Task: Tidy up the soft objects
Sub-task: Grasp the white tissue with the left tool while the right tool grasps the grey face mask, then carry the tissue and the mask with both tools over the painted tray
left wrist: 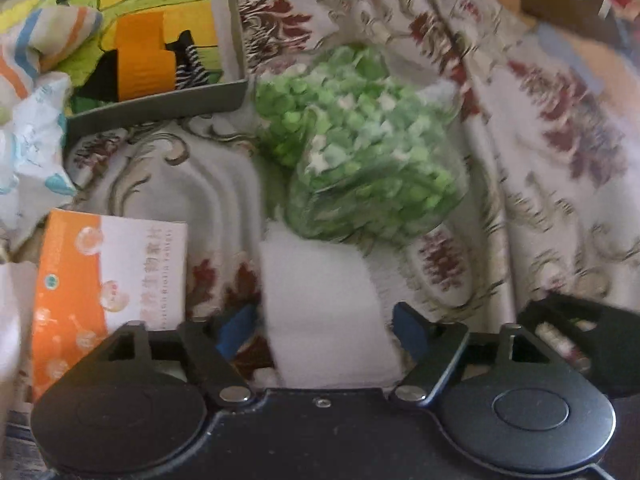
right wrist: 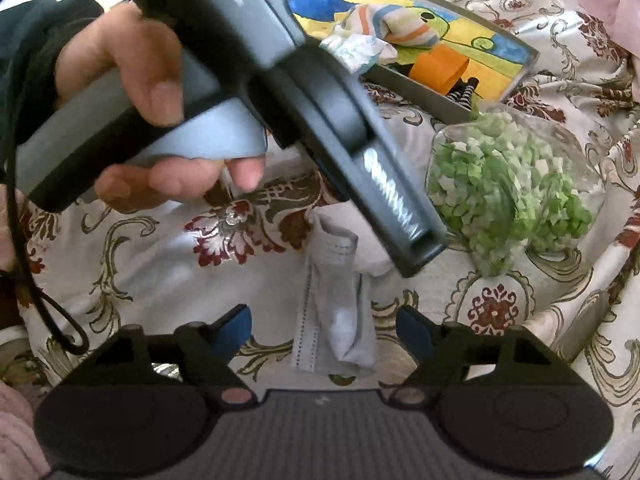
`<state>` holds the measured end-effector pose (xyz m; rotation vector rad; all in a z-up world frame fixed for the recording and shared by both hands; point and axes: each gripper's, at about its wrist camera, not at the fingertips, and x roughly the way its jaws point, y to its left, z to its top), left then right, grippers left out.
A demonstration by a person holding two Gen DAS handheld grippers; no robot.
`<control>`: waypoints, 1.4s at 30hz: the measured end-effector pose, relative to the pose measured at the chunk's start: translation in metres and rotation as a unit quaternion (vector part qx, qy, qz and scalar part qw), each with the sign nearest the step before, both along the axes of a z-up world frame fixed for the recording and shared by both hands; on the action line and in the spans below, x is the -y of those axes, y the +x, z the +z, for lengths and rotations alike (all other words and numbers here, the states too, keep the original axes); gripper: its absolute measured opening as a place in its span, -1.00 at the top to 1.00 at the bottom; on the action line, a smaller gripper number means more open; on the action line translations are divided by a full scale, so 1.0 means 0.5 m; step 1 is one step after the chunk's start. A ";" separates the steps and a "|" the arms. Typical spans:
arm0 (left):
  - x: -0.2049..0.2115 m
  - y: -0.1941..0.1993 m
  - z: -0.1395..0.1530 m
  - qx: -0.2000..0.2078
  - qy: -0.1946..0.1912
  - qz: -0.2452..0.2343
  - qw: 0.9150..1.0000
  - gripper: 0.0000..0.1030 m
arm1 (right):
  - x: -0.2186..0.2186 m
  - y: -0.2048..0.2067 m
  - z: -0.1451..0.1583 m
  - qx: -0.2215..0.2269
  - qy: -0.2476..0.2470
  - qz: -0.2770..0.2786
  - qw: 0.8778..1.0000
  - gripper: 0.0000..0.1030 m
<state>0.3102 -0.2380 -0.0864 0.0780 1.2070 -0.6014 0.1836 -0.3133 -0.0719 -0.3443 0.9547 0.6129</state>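
Left wrist view: left gripper [left wrist: 324,328] jaws apart, a white folded cloth [left wrist: 320,312] lying between them on the floral bedspread [left wrist: 540,160]; whether the pads touch it, cannot tell. One clear bag [left wrist: 356,152] of green and white bits just beyond the cloth. One grey tray [left wrist: 160,106] upper left holds one striped sock [left wrist: 60,32]. One orange box [left wrist: 104,288] at left.

Right wrist view: right gripper [right wrist: 324,336] jaws apart, straddling one grey, crumpled mask [right wrist: 336,312] with a stitched edge. Left hand [right wrist: 140,92] holds the other gripper above it.

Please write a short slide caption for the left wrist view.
Open left hand-held gripper straddles white folded cloth, near bag of green pieces and tray.
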 end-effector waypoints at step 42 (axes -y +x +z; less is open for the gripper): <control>-0.246 -0.255 0.080 0.120 -0.112 0.124 0.979 0.76 | -0.097 -0.012 -0.053 0.053 -0.115 0.047 0.991 0.30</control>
